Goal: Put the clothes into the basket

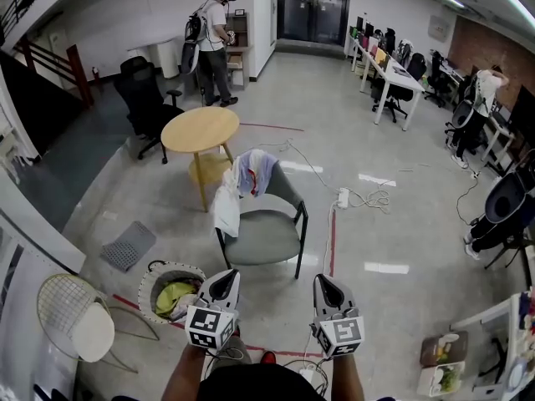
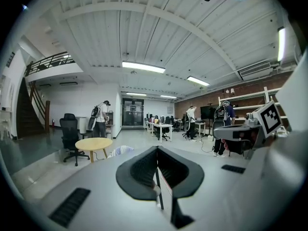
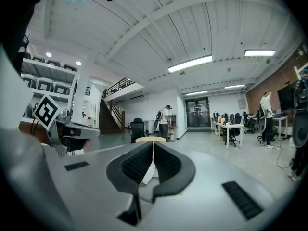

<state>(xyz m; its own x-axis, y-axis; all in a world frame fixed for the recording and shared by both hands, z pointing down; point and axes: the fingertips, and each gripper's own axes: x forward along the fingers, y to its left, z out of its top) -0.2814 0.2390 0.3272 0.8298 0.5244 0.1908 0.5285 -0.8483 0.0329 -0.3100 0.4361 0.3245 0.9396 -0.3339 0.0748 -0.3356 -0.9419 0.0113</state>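
Fingers of the left gripper (image 1: 223, 282) and right gripper (image 1: 326, 284) are pressed together, empty. One chair (image 1: 266, 237) carries two garments: white garment (image 1: 226, 209), lilac garment (image 1: 253, 172). One basket (image 1: 171, 266) holds yellow-green clothing (image 1: 174, 295).

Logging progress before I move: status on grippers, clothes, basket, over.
Left gripper shut, empty. Right gripper shut, empty. Clothes draped on chair ahead; basket holds a yellow-green cloth. No obstacle seen before chair.
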